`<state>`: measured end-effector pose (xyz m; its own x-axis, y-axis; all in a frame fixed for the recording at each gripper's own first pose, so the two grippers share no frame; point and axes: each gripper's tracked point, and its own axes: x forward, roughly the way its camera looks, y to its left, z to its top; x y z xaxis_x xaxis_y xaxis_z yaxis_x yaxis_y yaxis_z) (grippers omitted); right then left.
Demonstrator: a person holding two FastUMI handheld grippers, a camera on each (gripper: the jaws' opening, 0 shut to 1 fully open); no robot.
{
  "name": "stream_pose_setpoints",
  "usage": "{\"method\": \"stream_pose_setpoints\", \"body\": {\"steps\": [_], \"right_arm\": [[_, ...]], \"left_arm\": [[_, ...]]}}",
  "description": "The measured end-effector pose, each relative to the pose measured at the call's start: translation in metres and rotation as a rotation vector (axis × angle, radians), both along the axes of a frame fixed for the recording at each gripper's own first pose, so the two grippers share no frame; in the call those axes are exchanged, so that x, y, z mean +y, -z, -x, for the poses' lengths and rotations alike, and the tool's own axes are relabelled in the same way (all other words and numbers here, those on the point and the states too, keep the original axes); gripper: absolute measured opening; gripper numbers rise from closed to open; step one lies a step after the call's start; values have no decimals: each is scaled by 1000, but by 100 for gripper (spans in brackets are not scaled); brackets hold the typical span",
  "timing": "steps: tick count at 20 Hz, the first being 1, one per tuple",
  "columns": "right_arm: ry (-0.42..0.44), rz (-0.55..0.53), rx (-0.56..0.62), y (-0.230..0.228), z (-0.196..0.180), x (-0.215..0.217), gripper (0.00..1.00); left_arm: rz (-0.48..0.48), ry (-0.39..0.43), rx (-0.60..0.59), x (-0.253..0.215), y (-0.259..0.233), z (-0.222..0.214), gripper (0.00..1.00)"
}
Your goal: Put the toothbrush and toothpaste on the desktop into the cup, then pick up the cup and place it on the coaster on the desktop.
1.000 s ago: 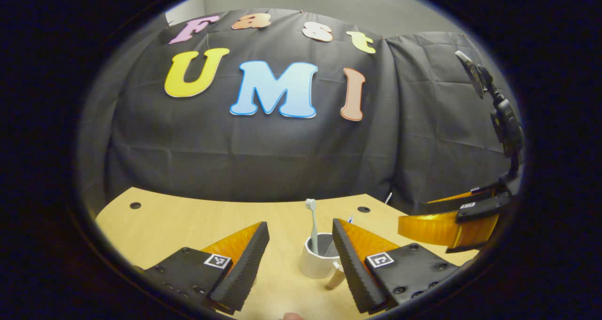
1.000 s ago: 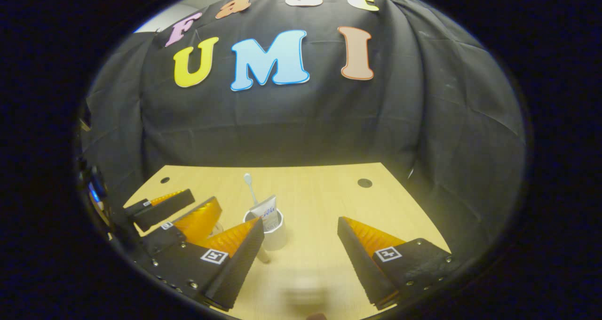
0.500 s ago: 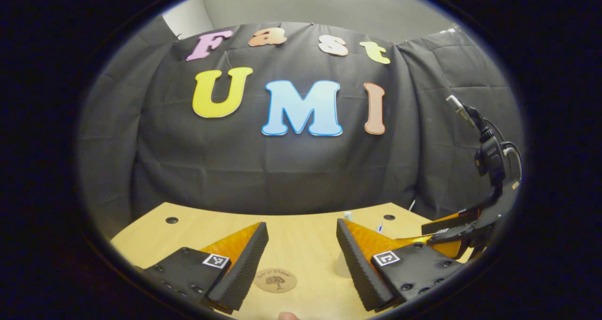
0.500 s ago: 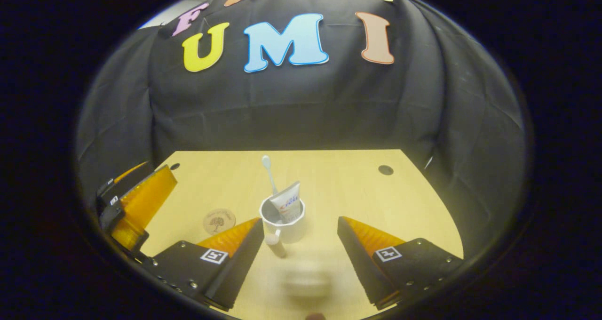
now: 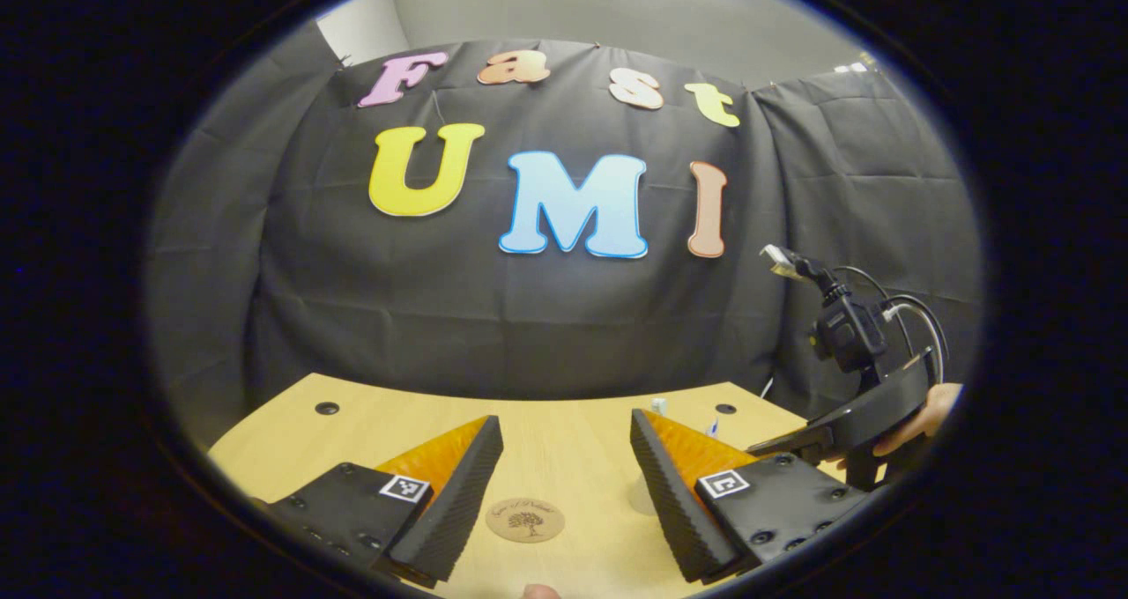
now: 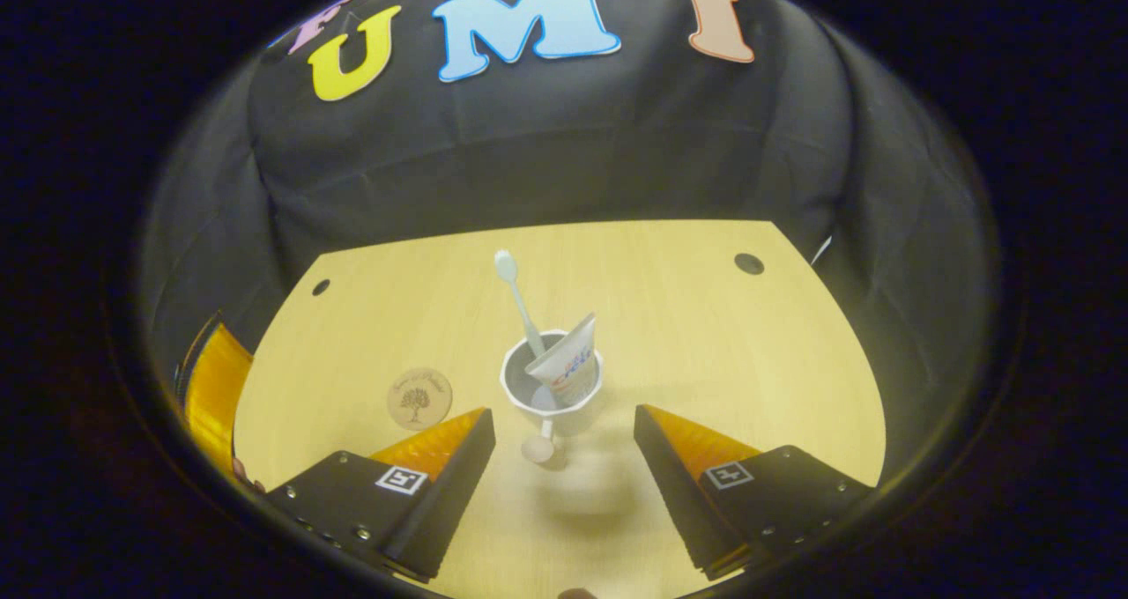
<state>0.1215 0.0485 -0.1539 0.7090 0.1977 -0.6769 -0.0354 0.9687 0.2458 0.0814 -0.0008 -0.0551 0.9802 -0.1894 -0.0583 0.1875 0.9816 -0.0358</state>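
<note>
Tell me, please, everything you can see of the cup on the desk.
The cup is a small white mug, ceramic by its look, standing upright on the wooden desk with its handle toward the camera. A toothbrush and a toothpaste tube stand inside it, leaning on the rim. It sits to the right of the coaster, not on it, beyond the open right tongs, which do not touch it.

Black cloth wall [image 5: 493, 317] behind a light wooden desk [image 6: 670, 317]
</note>
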Motion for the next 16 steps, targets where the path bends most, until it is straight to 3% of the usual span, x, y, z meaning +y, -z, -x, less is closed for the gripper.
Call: {"method": "stream_pose_setpoints", "body": {"steps": [11, 12, 15, 16], "right_arm": [[-52, 68, 269, 53, -16, 20, 97], [-51, 68, 284, 56, -18, 20, 91], [-52, 68, 319, 65, -22, 18, 88], [-55, 62, 325, 66, -23, 20, 81]], "left_arm": [[2, 3, 18, 6, 6, 2, 94], [5, 1, 21, 7, 7, 2, 95], [16, 1, 31, 8, 11, 4, 95], [23, 3, 35, 7, 12, 5, 94]]}}
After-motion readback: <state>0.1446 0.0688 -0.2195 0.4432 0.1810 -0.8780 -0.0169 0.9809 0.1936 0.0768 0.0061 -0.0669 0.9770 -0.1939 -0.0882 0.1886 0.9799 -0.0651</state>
